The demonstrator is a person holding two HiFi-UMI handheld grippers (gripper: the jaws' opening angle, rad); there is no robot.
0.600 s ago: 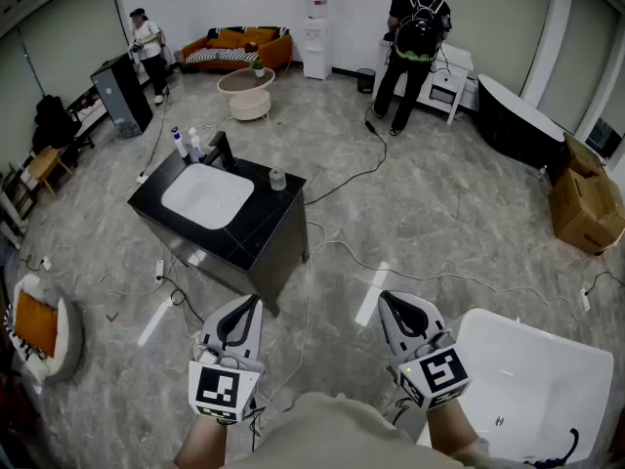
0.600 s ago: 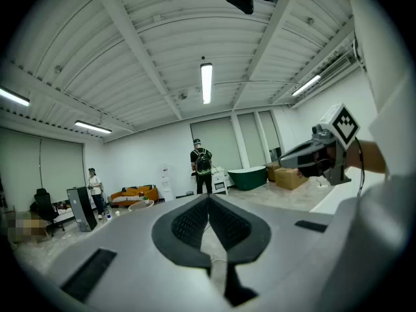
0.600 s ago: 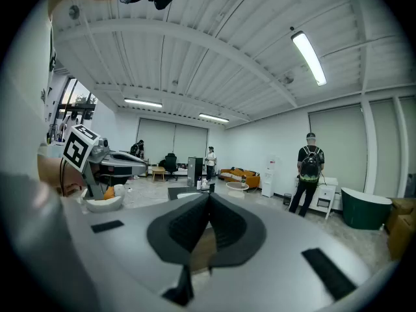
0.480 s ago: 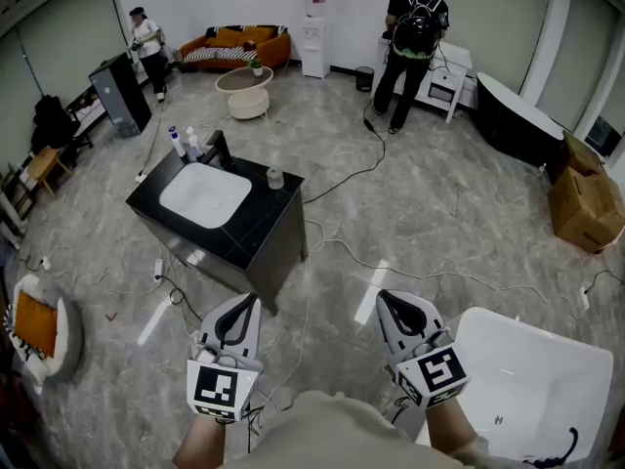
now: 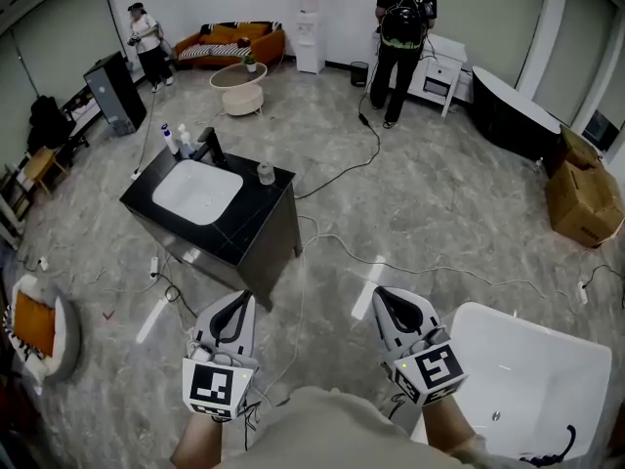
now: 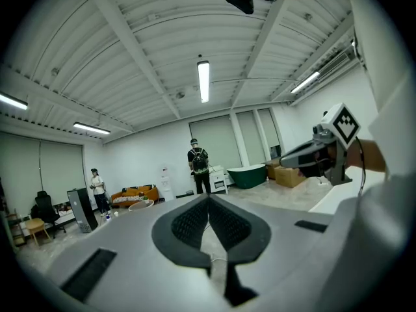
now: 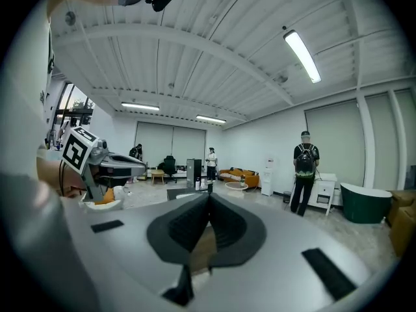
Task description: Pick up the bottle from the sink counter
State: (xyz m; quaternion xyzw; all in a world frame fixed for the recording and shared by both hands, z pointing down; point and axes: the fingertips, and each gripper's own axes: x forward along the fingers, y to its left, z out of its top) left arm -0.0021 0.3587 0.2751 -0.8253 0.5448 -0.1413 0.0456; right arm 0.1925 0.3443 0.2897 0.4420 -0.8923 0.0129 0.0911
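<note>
Two small bottles, one blue-capped (image 5: 168, 141) and one white (image 5: 184, 141), stand at the far left corner of the black sink counter (image 5: 256, 213), beside the dark faucet (image 5: 213, 147) and white basin (image 5: 198, 191). A small clear jar (image 5: 265, 173) sits on the counter's right side. My left gripper (image 5: 243, 302) and right gripper (image 5: 384, 297) are held low, well short of the counter, with floor between. Both are shut and empty, as the left gripper (image 6: 208, 197) and right gripper (image 7: 208, 197) views show. The bottles (image 7: 197, 185) look tiny in the right gripper view.
A white bathtub (image 5: 527, 379) lies at my right. Cables (image 5: 410, 272) trail over the marble floor around the counter. A person with a backpack (image 5: 400, 22) stands at the far wall, another person (image 5: 146, 37) at far left. A cardboard box (image 5: 581, 198) sits at right.
The counter has slid slightly left and up in the head view, and both grippers sit a little lower. The jaws have stayed shut.
</note>
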